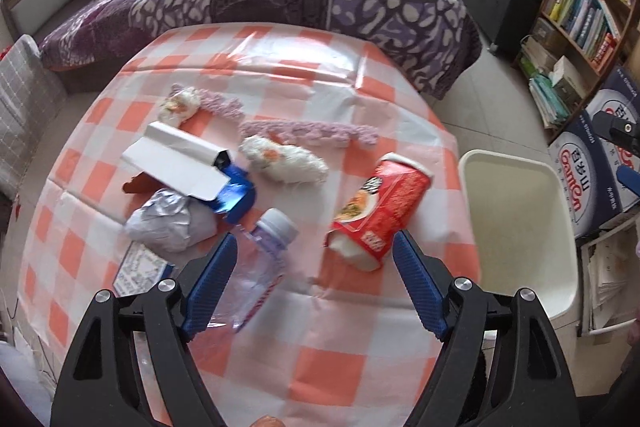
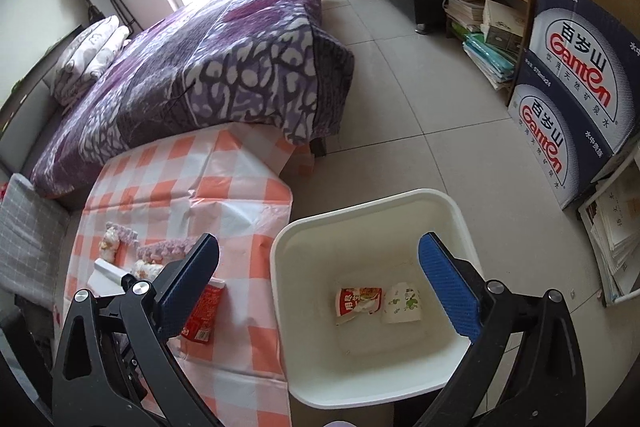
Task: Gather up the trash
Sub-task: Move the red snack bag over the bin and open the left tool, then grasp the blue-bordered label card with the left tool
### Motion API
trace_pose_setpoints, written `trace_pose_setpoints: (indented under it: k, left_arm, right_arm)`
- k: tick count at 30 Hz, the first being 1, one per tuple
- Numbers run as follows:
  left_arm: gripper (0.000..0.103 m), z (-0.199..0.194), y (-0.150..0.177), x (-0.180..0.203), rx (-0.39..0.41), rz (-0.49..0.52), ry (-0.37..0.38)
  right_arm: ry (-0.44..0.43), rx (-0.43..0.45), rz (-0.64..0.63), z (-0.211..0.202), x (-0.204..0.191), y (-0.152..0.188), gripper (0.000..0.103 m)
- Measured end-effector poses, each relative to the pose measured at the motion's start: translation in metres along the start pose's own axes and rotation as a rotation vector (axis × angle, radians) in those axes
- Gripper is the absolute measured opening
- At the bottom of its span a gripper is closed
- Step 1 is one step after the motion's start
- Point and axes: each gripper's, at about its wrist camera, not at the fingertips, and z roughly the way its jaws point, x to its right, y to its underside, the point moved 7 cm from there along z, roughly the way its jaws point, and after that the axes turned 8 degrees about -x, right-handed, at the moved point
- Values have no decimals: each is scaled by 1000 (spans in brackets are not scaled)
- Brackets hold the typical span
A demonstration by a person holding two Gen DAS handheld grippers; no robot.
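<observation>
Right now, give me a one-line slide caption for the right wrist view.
Open right gripper above a white bin holding a red wrapper and paper cup.

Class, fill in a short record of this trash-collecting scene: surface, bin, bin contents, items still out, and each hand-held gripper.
surface: table with orange-checked cloth
bin: white bin beside table
bin contents: red wrapper, paper cup
still on table: plastic bottle, red cup, crumpled foil
left hand-held gripper: open, empty, above table
right hand-held gripper: open, empty, above bin
</observation>
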Motion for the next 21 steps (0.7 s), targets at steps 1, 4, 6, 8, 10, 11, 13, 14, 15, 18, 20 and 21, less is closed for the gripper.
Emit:
trace_pose_setpoints:
  k: [1,4,6,8,10,11,13,14,15,18,20,21]
  left_arm:
    - [78,2,3,-12,-12,-12,-20]
    - [78,8,14,-57,-69,-143,-34]
    - [78,14,23,-90,-132,-312,35]
    - [78,21,33,-121,-187,-508,113]
    - [78,30,44,-144,-217,-679,149]
    - [78,35,48,-152,-228,-752,168]
    - [78,43,51,-160,-239,-845,187]
    - [78,47,50,-162,-242,-869,185]
    - [78,51,48,-162,-250,-878,174]
    - [78,61,44,-161,-264,-895,151]
    - [78,63,45,-161,-279,-873,137]
    - [76,63,45,-161,-281,-860,133]
  right_arm:
    - [-10,-10,-11,2,-7,3,96]
    - [-27,-29,-49,6,-29,12,96]
    - [-40,-40,-76,8,-44,18,96]
    - [-56,-45,-97,8,-58,23,96]
    - [-61,-46,-119,9,-69,28,96]
    - [-57,-46,-134,10,-73,30,96]
    - [-39,-49,-158,15,-78,34,96]
    - [-39,-49,-158,15,-78,34,96]
    - [-30,-54,-168,18,-79,37,96]
    - [-10,-83,-184,27,-80,44,96]
    - [-17,-115,-189,34,-83,51,96]
    - [-27,-131,-188,37,-85,54,96]
